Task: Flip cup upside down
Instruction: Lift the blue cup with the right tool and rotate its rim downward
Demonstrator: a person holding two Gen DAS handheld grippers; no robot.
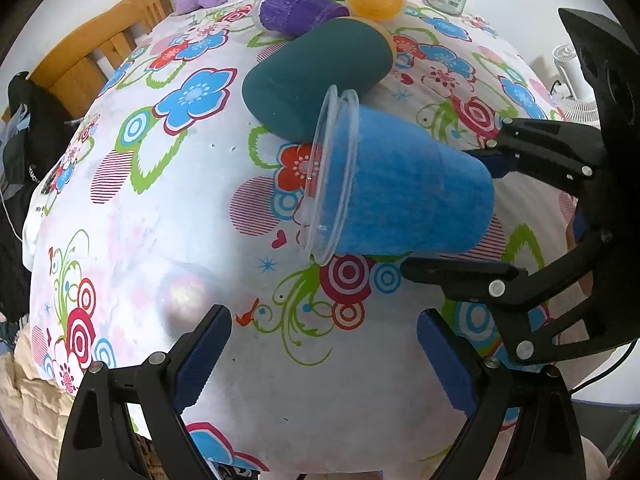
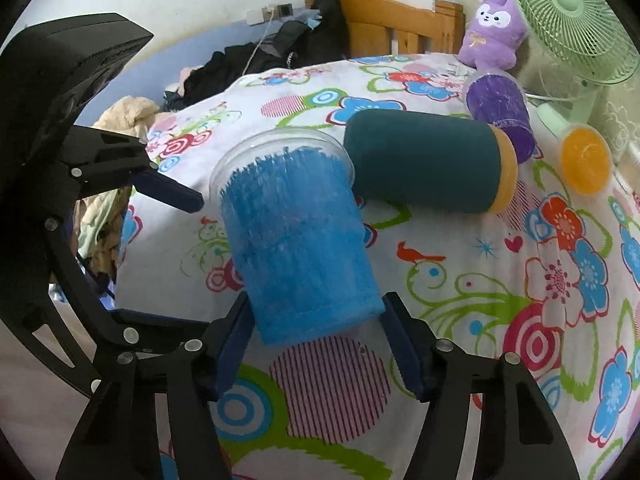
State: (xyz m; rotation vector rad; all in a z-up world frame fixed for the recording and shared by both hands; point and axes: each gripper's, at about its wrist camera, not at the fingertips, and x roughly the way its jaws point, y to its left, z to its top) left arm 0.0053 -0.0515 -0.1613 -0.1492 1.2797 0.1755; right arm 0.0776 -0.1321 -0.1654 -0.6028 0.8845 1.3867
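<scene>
Blue cup (image 2: 296, 240): lying on its side on the flowered tablecloth (image 2: 460, 300), base toward my right gripper, clear rim pointing away and just beside the dark green cup (image 2: 424, 164).
Right gripper (image 2: 316, 332): I have its two pads on either side of the cup's base end; they look closed onto it, though from the left wrist view I cannot confirm that both pads touch.
Left gripper (image 1: 324, 356): I hold it wide open above bare cloth, near the cup, with nothing between its pads.
Step in hand, as I judge it: securing the base, then lifting and rotating so the rim faces down.
Technique: I would squeeze lightly, since the thin clear wall probably deforms; lift before turning so the rim clears the cloth; swing the mouth away from the green cup.
Risk: the rim could catch the neighbouring cup, or the tapered base could slip out of the pads.
Background: purple cup (image 2: 500, 108), orange cup (image 2: 584, 164).
</scene>
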